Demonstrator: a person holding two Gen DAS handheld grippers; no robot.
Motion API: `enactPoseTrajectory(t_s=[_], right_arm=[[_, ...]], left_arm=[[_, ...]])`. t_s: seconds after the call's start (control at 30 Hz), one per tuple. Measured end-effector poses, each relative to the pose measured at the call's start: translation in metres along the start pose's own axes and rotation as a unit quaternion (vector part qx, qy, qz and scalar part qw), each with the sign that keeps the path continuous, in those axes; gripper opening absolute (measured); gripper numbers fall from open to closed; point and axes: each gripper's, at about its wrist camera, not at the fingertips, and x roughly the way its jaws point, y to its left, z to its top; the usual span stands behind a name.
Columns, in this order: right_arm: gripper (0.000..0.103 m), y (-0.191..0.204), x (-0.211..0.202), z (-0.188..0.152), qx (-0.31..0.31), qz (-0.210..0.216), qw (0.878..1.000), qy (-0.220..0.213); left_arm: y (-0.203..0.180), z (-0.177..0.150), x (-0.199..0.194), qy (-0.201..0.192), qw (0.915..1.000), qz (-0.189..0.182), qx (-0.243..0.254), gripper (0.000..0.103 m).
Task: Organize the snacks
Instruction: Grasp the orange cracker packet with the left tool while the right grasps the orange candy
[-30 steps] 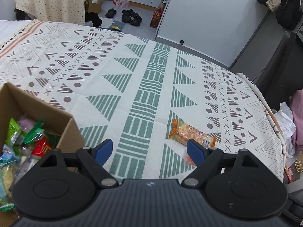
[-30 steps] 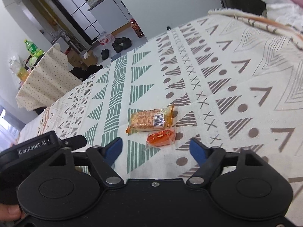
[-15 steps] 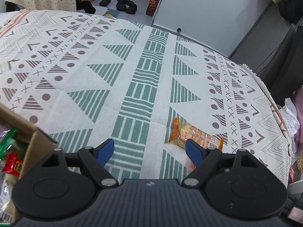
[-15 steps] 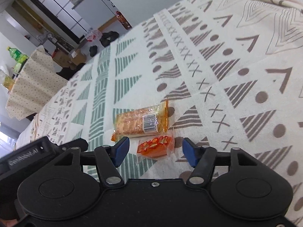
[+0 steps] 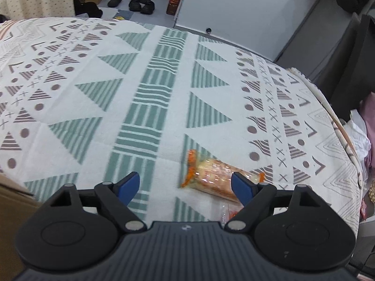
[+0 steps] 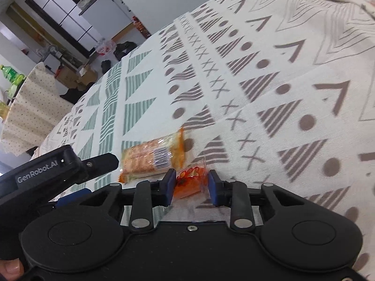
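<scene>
Here the right gripper point(image 6: 191, 183) pinches a small orange snack packet point(image 6: 189, 182) (crinkly, translucent); the left gripper point(image 5: 185, 188) gapes.

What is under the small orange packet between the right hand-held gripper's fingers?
The patterned tablecloth shows around the small orange packet; directly underneath is hidden. The cracker pack lies beside it.

White cloth point(image 5: 145, 89) patterned with green triangles, brown dots; orange packets point(image 6: 189, 182); blue fingers point(image 6: 170, 185).
</scene>
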Motion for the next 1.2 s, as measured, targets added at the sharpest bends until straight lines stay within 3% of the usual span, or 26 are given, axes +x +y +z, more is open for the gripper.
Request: enactPoseTrajectory(t_s=[0.27, 0.7, 1.03, 1.1, 1.2], right_arm=[[0.028, -0.02, -0.014, 0.007, 0.017, -0.022, 0.999, -0.018], [0.027, -0.033, -0.022, 0.014, 0.037, -0.033, 0.998, -0.037], [0.028, -0.038, -0.016, 0.012, 0.05, -0.034, 0.998, -0.015], [0.028, -0.039, -0.015, 0.012, 0.052, -0.033, 0.998, -0.011], [0.028, -0.038, -0.014, 0.011, 0.044, -0.033, 0.998, -0.012]], left_arm=[[-0.037, -0.008, 0.017, 0.018, 0.9984, 0.001, 0.053, 0.085], [-0.067, -0.006, 0.039, 0.031, 0.9946, 0.031, 0.094, 0.087], [-0.074, -0.012, 0.057, 0.034, 0.9926, 0.05, 0.105, 0.097], [-0.07, -0.014, 0.064, 0.046, 0.9931, 0.049, 0.096, 0.097], [-0.075, -0.019, 0.065, 0.036, 0.9887, 0.071, 0.127, 0.092]])
